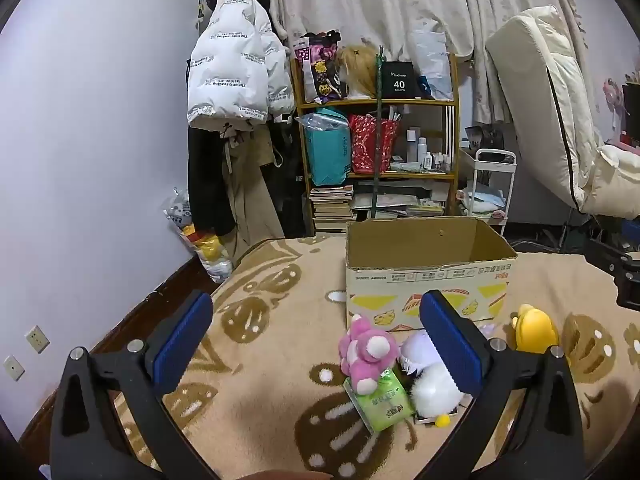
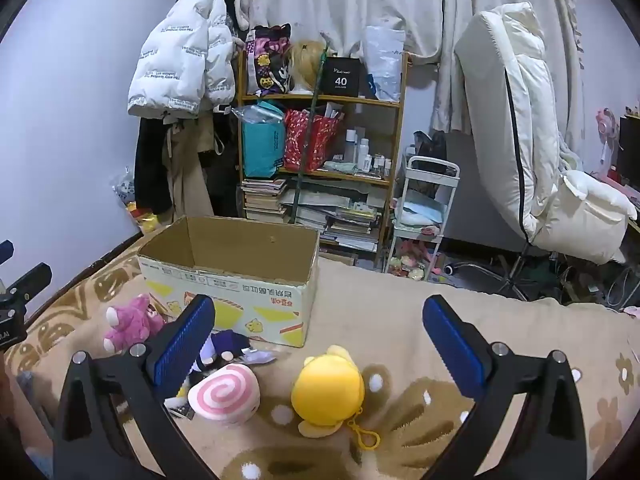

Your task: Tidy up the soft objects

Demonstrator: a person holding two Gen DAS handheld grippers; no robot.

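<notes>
Beige patterned blanket [image 2: 400,320] is covering the bed, where an open cardboard box [image 2: 240,280] is standing. Before it are lying a pink plush bear [image 1: 366,350], a green tissue pack [image 1: 382,400], a yellow plush [image 2: 328,390] and a pink swirl plush [image 2: 224,398]. Left gripper [image 1: 316,342] and right gripper [image 2: 318,344] are both hovering with jaws spread wide, gripping nothing.

Light: even, dim-ish indoor, I see soft shadows only.
Focus: sharp, no blur.
Edges: heavy fisheye bending, black corners.

Matt cardboard box [image 2: 232,280], fuzzy blanket [image 2: 400,320]
</notes>
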